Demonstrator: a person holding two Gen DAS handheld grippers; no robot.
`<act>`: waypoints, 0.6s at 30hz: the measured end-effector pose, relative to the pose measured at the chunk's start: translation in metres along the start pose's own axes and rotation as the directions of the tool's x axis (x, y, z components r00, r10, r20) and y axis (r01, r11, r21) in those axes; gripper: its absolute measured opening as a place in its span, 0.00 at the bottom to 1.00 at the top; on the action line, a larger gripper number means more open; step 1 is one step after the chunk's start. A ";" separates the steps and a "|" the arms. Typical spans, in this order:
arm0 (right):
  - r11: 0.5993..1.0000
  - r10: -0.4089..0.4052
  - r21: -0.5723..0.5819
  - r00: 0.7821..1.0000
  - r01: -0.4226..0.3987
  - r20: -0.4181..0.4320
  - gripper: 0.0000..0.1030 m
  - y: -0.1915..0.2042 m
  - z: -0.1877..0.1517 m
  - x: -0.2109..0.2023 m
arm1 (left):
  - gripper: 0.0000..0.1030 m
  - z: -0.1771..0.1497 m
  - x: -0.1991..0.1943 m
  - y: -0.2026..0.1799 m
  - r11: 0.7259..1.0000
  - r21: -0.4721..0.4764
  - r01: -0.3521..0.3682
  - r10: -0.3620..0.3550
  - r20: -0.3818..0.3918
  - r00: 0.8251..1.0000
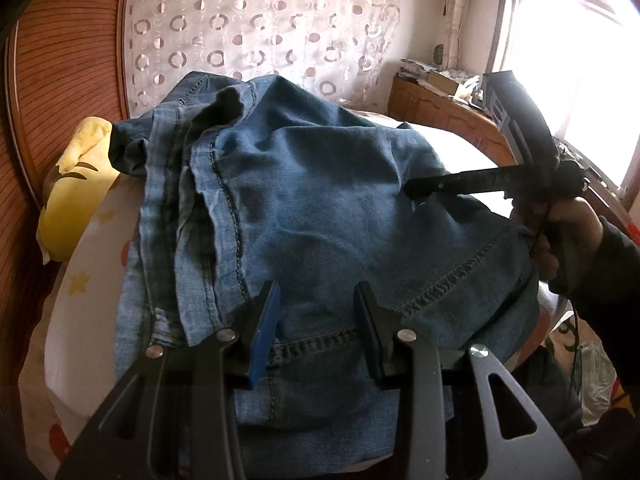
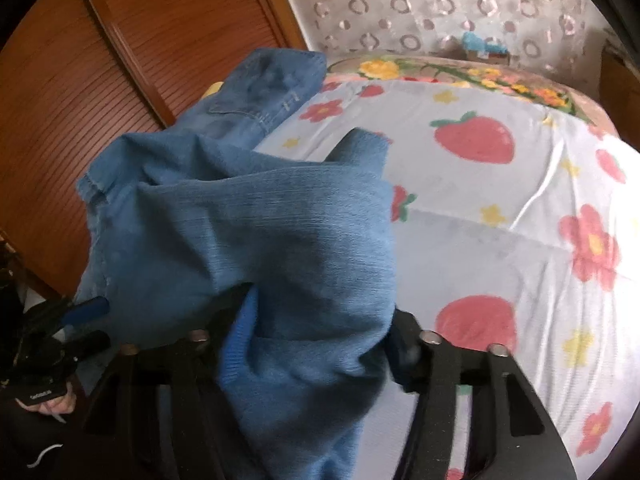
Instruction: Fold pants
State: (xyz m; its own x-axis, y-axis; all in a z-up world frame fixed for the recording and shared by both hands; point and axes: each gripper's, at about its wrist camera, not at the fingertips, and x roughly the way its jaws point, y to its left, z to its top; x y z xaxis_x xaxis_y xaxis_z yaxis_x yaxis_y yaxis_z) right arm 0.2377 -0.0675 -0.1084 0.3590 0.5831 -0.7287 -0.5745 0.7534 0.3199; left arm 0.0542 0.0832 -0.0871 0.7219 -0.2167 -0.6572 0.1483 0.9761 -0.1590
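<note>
One pair of blue denim pants (image 1: 320,208) lies heaped on the bed (image 2: 500,208), toward its left edge beside the wooden headboard panelling (image 1: 60,80). The bed's sheet carries printed strawberries and flowers; in the right wrist view two large strawberries and several red flowers show on the bare part.

Two grippers are at work. The left gripper (image 1: 316,332) hovers over the near end of the pants, its two fingers spread wide apart with denim lying between and beneath them; one finger shows a blue pad (image 1: 266,332). Nothing is pinched between them.

The right gripper (image 2: 320,320) is largely draped by a fold of denim that hangs over its fingers and bunches between them. Its jaws look partly apart with cloth gathered in the gap, but whether they grip the fabric cannot be told from this view. In the left wrist view the same gripper (image 1: 416,190) reaches in from the right edge of the pants, its dark finger lying against the denim, held by one hand (image 1: 560,232).

One yellow plush toy (image 1: 76,192) rests at the bed's left edge, just beside the pants. A single patterned curtain (image 1: 260,28) hangs behind, and one window (image 1: 580,60) glows at the right.
</note>
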 end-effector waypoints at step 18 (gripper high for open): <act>0.983 -0.026 -0.169 0.971 0.068 0.238 0.08 0.090 0.042 -0.144 | 0.36 0.046 -0.044 -0.018 0.999 0.037 0.000 -0.004 0.109 0.994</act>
State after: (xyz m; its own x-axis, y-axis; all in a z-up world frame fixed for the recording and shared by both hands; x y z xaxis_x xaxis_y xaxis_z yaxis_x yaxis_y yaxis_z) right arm 0.1653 -0.0711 0.0512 0.5386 0.6186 -0.5720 -0.6648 0.7291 0.1627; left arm 0.0507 0.0764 -0.0214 0.7910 -0.2171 -0.5720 0.1727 0.9761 -0.1315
